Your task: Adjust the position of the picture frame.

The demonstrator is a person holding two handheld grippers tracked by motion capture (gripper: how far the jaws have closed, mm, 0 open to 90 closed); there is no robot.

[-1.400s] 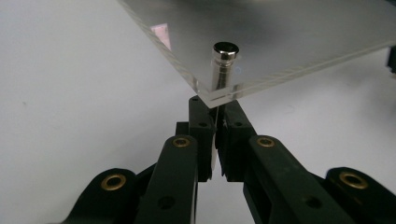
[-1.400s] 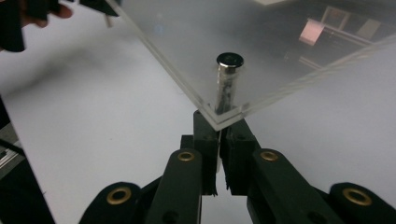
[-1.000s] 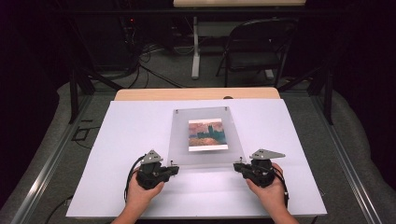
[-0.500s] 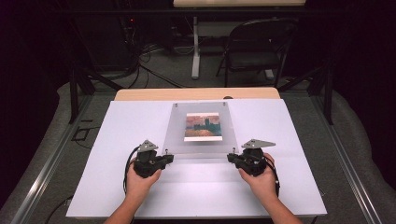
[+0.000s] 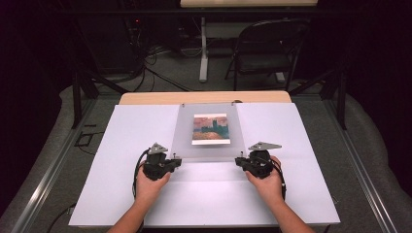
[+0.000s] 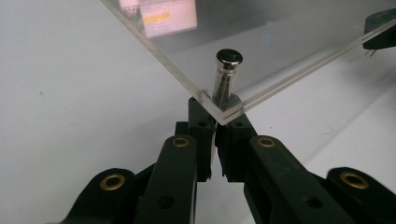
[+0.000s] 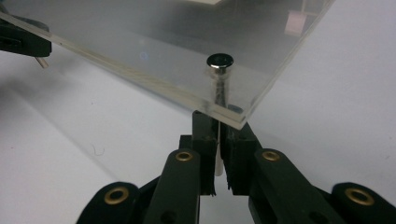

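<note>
Left gripper (image 5: 177,161) and right gripper (image 5: 239,161) are each pinching a near corner of the clear frame (image 5: 183,131). High view: frame is sitting mid-table (image 5: 121,194), print (image 5: 210,129) inside it, grippers at its 7 and 5 o'clock.

Left gripper view: jaws are clamping the corner; metal pin (image 6: 228,70) standing just beyond at 12 o'clock.

Right gripper view: jaws are nipping the corner edge, pin (image 7: 219,77) at 12 o'clock, other gripper (image 7: 21,39) at 10 o'clock.
</note>
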